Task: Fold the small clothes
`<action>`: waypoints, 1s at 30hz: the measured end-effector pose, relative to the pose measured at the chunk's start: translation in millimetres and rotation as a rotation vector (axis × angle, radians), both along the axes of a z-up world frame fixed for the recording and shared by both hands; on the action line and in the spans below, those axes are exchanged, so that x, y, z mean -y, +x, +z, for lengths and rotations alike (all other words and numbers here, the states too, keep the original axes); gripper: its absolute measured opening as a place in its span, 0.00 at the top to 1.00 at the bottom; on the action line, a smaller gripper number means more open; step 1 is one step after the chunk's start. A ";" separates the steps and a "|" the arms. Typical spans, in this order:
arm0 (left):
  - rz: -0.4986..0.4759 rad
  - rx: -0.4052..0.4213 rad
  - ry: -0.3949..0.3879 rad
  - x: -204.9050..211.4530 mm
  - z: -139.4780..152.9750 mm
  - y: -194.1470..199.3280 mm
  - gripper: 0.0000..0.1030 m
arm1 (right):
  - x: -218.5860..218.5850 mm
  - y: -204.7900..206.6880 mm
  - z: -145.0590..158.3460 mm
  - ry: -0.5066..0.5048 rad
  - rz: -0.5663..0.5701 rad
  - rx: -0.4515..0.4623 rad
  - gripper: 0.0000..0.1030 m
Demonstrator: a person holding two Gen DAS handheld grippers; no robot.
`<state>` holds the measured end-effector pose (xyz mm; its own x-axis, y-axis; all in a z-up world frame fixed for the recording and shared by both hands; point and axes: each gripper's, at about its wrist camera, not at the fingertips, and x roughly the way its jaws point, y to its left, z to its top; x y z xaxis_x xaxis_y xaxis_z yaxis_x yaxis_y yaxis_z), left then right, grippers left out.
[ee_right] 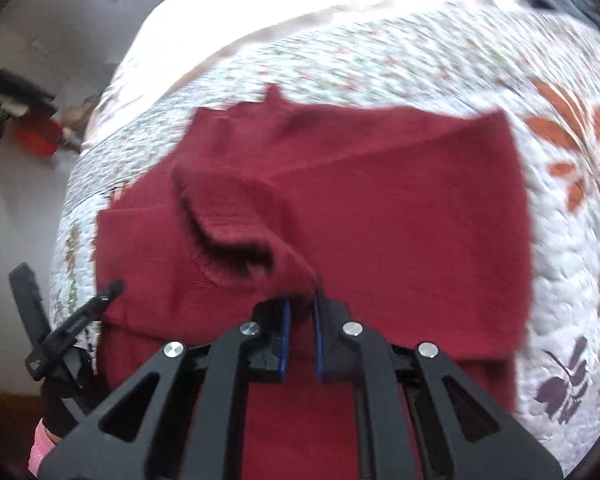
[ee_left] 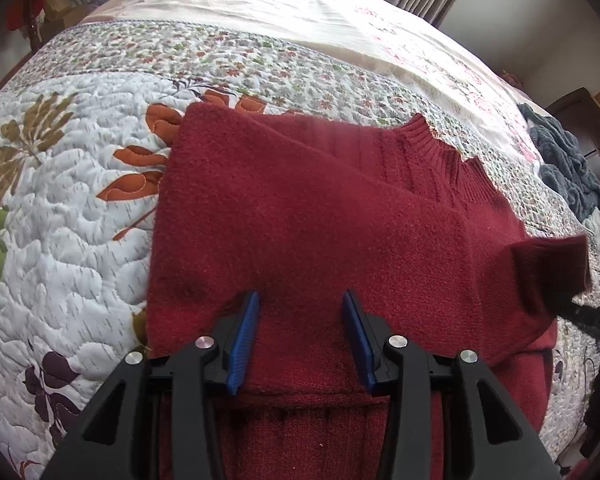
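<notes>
A dark red sweater lies flat on a floral quilt covering a bed, its ribbed collar at the far edge and its hem toward the person. The right gripper has its blue pads nearly together, pinching the cuff of a sleeve and holding it lifted above the sweater's body — the sleeve runs across the chest toward the far side. The left gripper hovers with its pads spread wide over the lower body of the garment, gripping nothing. The sweater's long axis runs straight away from both tools; the right hand, already holding cloth, looks best placed to lay the sleeve flat across the chest.
</notes>
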<state>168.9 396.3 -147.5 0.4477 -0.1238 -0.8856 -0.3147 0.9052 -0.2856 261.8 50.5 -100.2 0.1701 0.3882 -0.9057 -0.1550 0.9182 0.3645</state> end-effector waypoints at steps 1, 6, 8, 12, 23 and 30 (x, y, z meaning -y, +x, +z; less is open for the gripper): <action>0.000 -0.001 0.003 0.5 -0.3 0.0 0.58 | 8.5 -0.5 -8.8 0.009 -0.015 -0.026 0.90; -0.007 -0.006 0.006 0.1 0.2 1.5 0.58 | 35.8 -5.5 -24.9 0.061 -0.064 -0.059 0.62; 0.000 -0.004 0.013 0.6 7.1 1.7 0.58 | 39.7 -4.8 -26.6 0.110 -0.088 -0.060 0.46; -0.026 0.037 0.037 11.5 23.0 5.2 0.55 | 39.3 11.0 -37.5 0.167 -0.118 -0.112 0.61; -0.069 -0.009 0.027 16.4 -3.4 12.4 0.53 | 41.2 7.7 -42.1 0.064 -0.107 -0.089 0.91; -0.049 -0.035 0.017 15.2 13.1 0.7 0.54 | 47.0 -7.8 -20.8 0.010 -0.114 -0.010 0.81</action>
<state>169.6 381.1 -134.4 0.4104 -0.1295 -0.9027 -0.2791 0.9245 -0.2595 254.0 3.5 -121.0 0.2046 0.3760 -0.9037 -0.0464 0.9260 0.3747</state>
